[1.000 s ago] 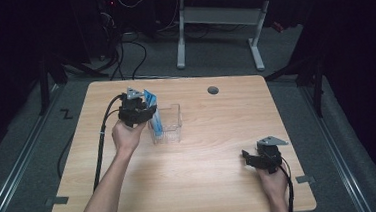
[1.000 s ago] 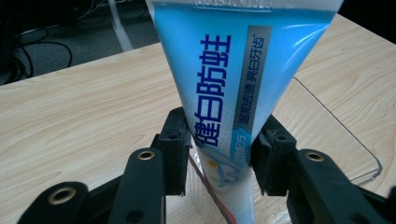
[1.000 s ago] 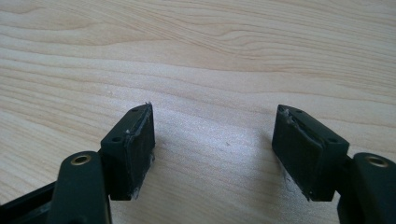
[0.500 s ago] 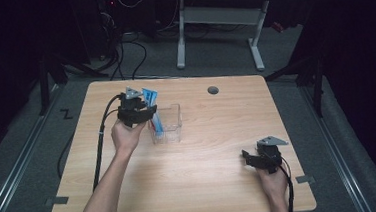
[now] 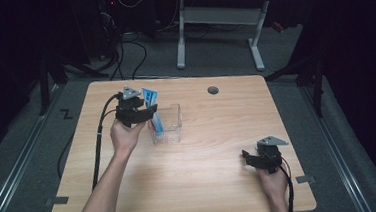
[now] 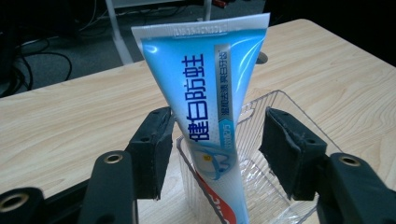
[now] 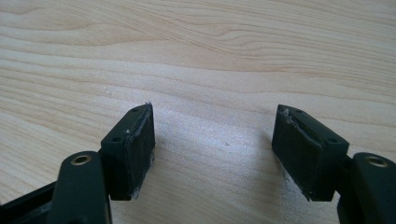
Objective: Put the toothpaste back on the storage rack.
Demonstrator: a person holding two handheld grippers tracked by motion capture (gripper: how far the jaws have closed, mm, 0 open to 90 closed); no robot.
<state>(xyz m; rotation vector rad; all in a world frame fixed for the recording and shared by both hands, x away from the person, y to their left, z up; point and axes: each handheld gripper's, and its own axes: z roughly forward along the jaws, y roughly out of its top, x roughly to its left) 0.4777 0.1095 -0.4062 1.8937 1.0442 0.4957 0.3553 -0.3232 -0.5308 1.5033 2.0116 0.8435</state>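
Sitting nearest the table's [image 5: 201, 185] front edge: the right gripper [image 5: 252, 160], held in the right hand [image 5: 273, 178], jaws spread wide and gripping nothing, with bare wood grain lying between and beyond its pads [image 7: 133, 149]. Pointing toward the middle of the tabletop, well apart from the other gripper.

Hovering farther off, on the far left part of the table: the left gripper [image 5: 149, 112], held in the left hand [image 5: 125, 135], black cable [image 5: 98, 142] trailing back along the forearm. Jaws standing open, straddling a blue toothpaste tube [image 6: 210, 107]. Left pad [image 6: 152, 151] lying just beside the tube's edge, possibly touching, hard to tell; right pad [image 6: 289, 149] standing clearly apart from it. Not clamping the tube.

Standing between those jaws and leaning: the tube, crimped flat end up, lower end down inside a clear plastic box [image 6: 280, 196]. Box resting on the wood directly under and ahead of the left gripper, its near wall running between the pads.

Lying beyond the box, near the far edge: a round grey grommet [image 5: 213, 90].
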